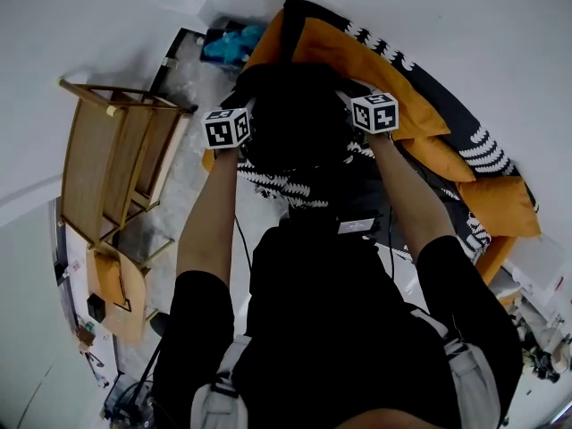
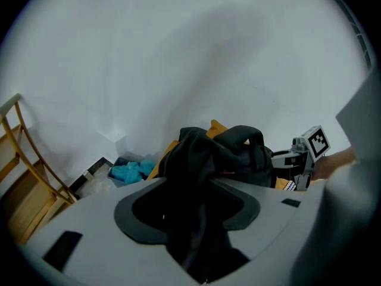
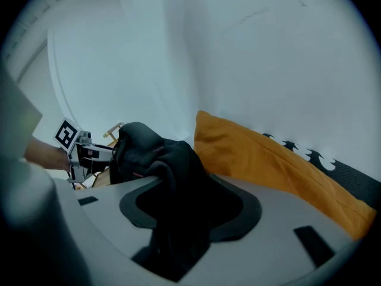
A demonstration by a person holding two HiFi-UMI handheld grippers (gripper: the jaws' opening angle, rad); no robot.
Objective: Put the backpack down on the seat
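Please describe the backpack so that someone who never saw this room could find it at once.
Find the long sofa with orange cushions. On it lies the backpack: the only all-black bundle, set among orange and the black-and-white patterned fabric.

Soft, even light fills all three views. The head view bends straight lines towards its rim, and the black backpack point(image 1: 295, 119) shows as a dark mass with little detail. Both gripper views are ringed by black vignetting and turn blurry close to the lens. A broad, faint shadow lies across the white wall point(image 2: 238, 46). The orange cushion point(image 3: 262, 154) looks fairly sharp under a bluish cast.
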